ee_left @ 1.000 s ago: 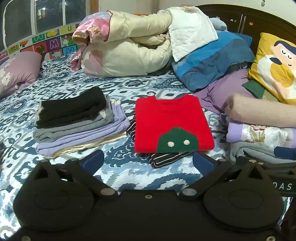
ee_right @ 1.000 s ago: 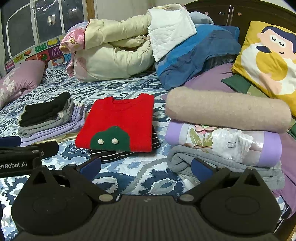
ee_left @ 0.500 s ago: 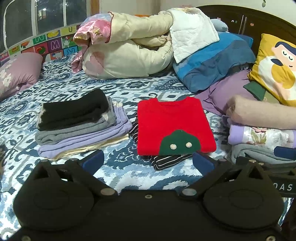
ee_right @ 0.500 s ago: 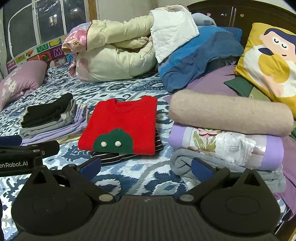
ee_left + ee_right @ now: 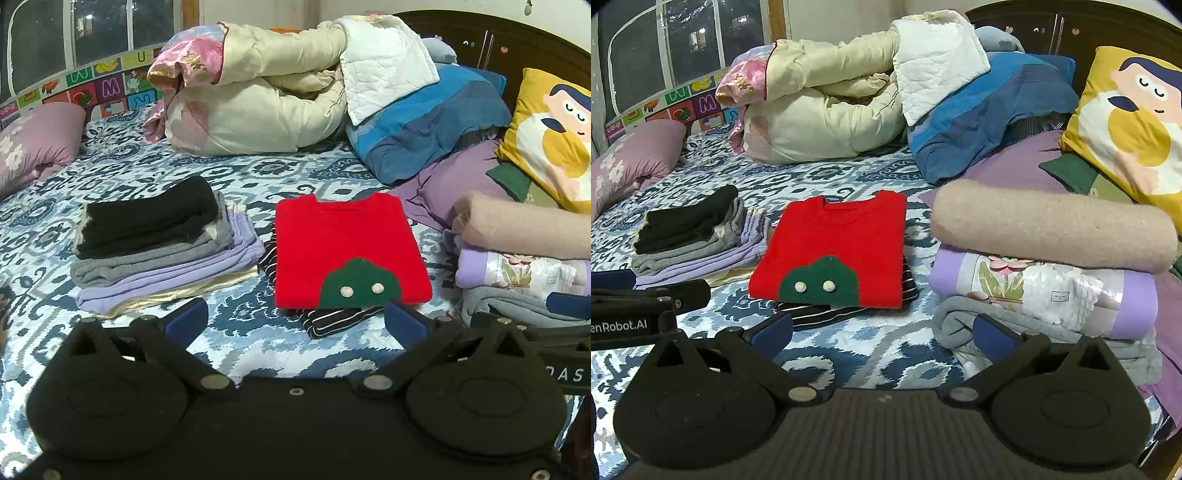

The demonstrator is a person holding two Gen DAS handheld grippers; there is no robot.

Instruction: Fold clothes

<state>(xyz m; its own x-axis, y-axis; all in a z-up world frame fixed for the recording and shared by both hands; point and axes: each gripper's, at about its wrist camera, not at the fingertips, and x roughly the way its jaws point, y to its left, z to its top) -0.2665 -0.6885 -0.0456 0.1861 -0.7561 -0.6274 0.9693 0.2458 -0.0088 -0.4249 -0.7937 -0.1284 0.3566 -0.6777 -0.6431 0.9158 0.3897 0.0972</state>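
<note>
Both tongs spread wide and gripping nothing: left gripper (image 5: 295,321) and right gripper (image 5: 882,332) held low over the near edge of the patterned bedspread (image 5: 258,343), blue pads well apart in each view. Folded red sweater (image 5: 347,254) lying flat on top of a striped garment (image 5: 332,319), straight ahead of the left gripper and ahead-left of the right one, collar toward the far side, green patch toward the near hem, so long axis running near to far. To the left, a finished stack of folded clothes (image 5: 155,251), black on top, then grey, lilac, cream. To the right, another pile (image 5: 1049,266): a beige roll over a lilac printed piece over something grey, just ahead of the right gripper's right finger. Judged from this layout, red sweater looks already folded; nearer arm for it probably the left, while the right sits closest to the right-hand pile. Cannot tell whether any item in that pile counts as unfolded. Bedding and pillows heaped at the far side, well apart from both.
</note>
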